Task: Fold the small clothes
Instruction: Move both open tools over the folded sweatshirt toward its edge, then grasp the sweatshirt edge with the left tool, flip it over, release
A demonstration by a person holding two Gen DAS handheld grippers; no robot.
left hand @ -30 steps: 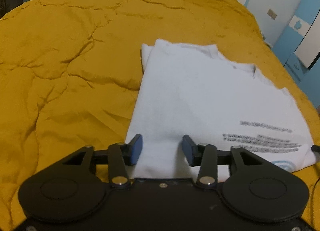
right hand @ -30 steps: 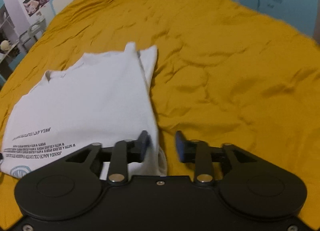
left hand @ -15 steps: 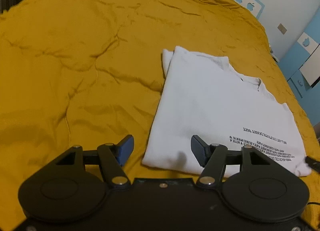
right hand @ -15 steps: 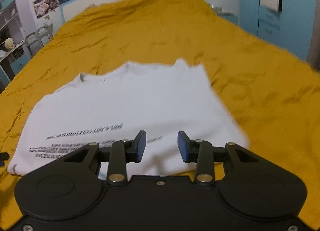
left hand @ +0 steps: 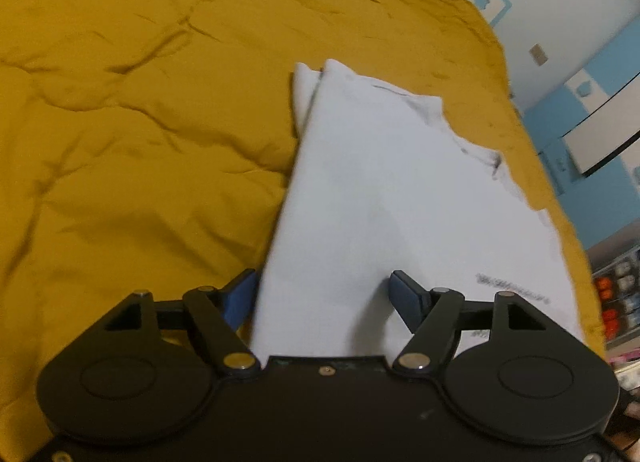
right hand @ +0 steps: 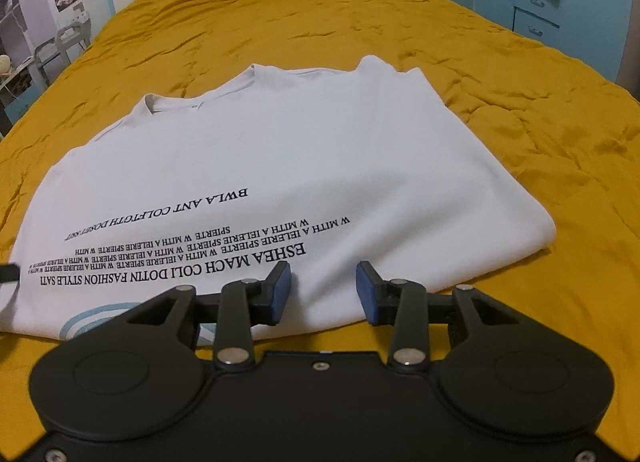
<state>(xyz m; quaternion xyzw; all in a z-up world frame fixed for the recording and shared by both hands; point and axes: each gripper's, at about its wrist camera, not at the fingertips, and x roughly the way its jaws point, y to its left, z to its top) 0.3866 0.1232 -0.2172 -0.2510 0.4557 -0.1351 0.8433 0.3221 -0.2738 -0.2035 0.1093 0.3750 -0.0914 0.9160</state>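
The white printed T-shirt (right hand: 280,166) lies on the mustard bedspread (right hand: 520,110), apparently folded at least once into a tidy rectangle; further folds seem left. The left gripper (left hand: 322,294) and right gripper (right hand: 323,290) are both released, empty, poised at its near edge.

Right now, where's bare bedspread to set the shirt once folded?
Bare bedspread lies right of the shirt, out to the bed's edge, and beyond its collar. Left of it a wide patch is bare too. Both grippers crowd the near hem.
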